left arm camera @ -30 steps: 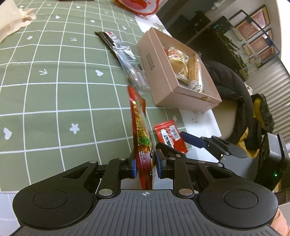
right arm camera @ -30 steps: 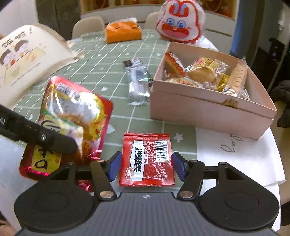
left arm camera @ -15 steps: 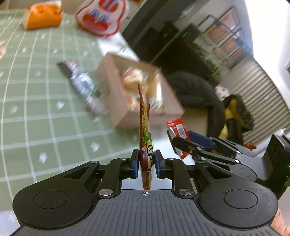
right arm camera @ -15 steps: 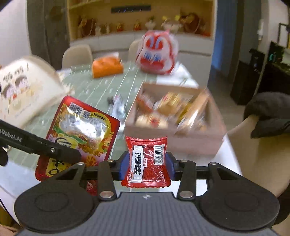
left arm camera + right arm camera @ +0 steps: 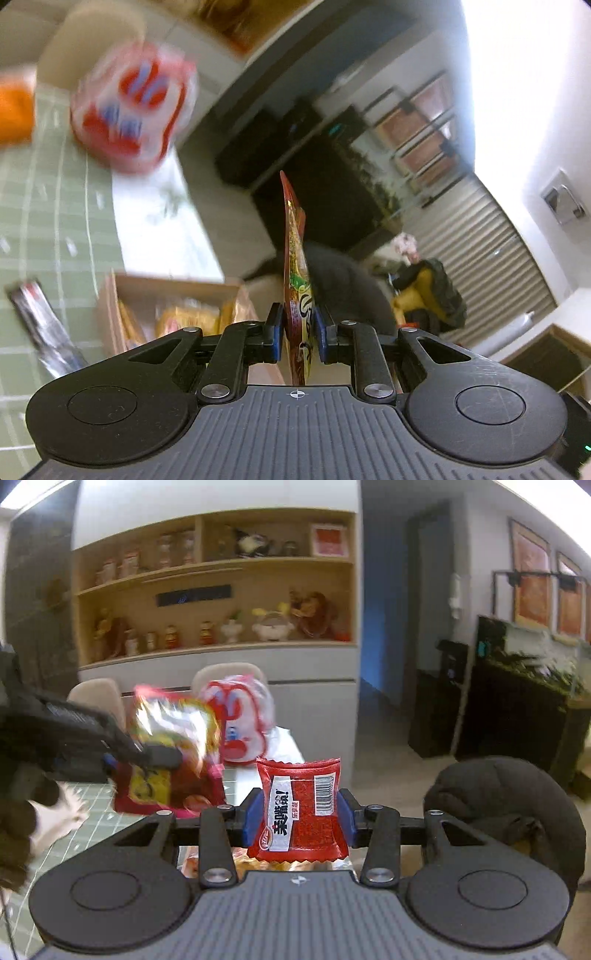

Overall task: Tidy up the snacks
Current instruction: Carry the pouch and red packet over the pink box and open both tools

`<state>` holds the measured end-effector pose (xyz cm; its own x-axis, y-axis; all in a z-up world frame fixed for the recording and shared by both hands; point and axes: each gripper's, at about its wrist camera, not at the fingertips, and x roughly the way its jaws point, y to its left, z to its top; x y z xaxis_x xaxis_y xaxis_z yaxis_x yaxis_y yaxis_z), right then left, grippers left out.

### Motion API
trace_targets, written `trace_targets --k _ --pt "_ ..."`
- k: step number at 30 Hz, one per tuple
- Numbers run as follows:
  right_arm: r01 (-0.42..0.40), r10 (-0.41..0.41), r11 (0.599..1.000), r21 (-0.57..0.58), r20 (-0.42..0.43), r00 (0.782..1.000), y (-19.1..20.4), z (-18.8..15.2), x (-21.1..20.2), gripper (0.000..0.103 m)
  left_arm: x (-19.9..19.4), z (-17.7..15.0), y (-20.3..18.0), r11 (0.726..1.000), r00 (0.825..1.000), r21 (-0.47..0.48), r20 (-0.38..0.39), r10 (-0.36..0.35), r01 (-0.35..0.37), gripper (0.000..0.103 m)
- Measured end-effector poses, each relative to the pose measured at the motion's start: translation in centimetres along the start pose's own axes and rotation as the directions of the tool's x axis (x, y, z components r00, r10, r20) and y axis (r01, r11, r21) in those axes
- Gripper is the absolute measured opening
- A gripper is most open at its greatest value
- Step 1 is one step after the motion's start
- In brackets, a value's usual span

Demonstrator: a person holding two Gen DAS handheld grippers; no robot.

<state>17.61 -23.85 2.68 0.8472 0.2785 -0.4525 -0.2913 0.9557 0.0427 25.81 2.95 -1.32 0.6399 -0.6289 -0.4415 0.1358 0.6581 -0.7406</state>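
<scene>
My left gripper is shut on a large red and yellow snack bag, seen edge-on and standing upright between the blue pads. That bag shows blurred at the left of the right wrist view, held by the left gripper. My right gripper is shut on a small red snack packet with white lettering and a barcode, held upright above the table. The pink cardboard box with wrapped snacks lies below the left gripper, a little to the left. Snacks under the right gripper are mostly hidden.
A red and white rabbit-shaped bag and an orange package sit at the far end of the green checked tablecloth. A dark wrapped bar lies left of the box. A dark coat on a chair is at the right.
Both grippers have risen from the table with their packets. The right one closed on the small red packet and lifted it. The box has dropped to the bottom of both views.
</scene>
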Motion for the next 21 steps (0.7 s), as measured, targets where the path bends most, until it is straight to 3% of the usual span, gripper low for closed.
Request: trace_targets --k 2,4,5,6,8,10,13,17,21 --pt "0.007 -0.006 0.999 0.032 -0.039 0.999 -0.7 0.2 1.1 0.042 3.9 -0.4 2.8 0.999 0.995 -0.032 -0.095 0.024 -0.027 0.023" --pt "0.017 -0.014 0.999 0.040 -0.073 0.997 -1.1 -0.2 1.8 0.042 6.1 -1.6 5.4 0.994 0.987 -0.044 -0.133 0.091 -0.097 0.024" --pt "0.030 -0.027 0.999 0.034 -0.090 0.996 -1.2 -0.5 2.3 0.043 6.6 -2.0 6.3 0.989 0.981 -0.048 -0.141 0.129 -0.137 0.032" --pt "0.044 -0.040 0.999 0.026 -0.107 0.993 -1.2 -1.0 2.9 0.043 6.8 -2.4 7.0 0.985 0.978 -0.054 -0.139 0.158 -0.167 0.035" --pt "0.060 -0.056 0.998 0.022 -0.152 0.987 -1.3 -1.7 4.0 0.043 5.9 -2.5 7.9 0.985 0.985 -0.088 -0.098 0.143 -0.151 0.035" --pt "0.051 -0.046 0.998 0.025 -0.188 0.981 -0.7 -2.3 5.3 0.043 3.8 -2.1 8.6 0.984 0.992 -0.124 -0.009 0.128 -0.128 0.035" --pt "0.009 -0.001 0.999 0.037 -0.221 0.975 0.4 -2.5 7.6 0.043 0.4 -1.8 9.6 0.975 0.979 -0.144 0.086 0.185 -0.172 0.035" --pt "-0.080 0.096 0.994 0.079 -0.224 0.970 2.2 -2.4 10.9 0.056 -2.7 -2.9 11.3 0.934 0.938 -0.127 0.058 0.342 -0.333 0.035" --pt "-0.094 0.107 0.994 0.061 -0.243 0.964 3.9 -2.8 13.2 0.059 -5.5 -4.4 13.9 0.863 0.874 -0.161 0.006 0.486 -0.479 0.034"
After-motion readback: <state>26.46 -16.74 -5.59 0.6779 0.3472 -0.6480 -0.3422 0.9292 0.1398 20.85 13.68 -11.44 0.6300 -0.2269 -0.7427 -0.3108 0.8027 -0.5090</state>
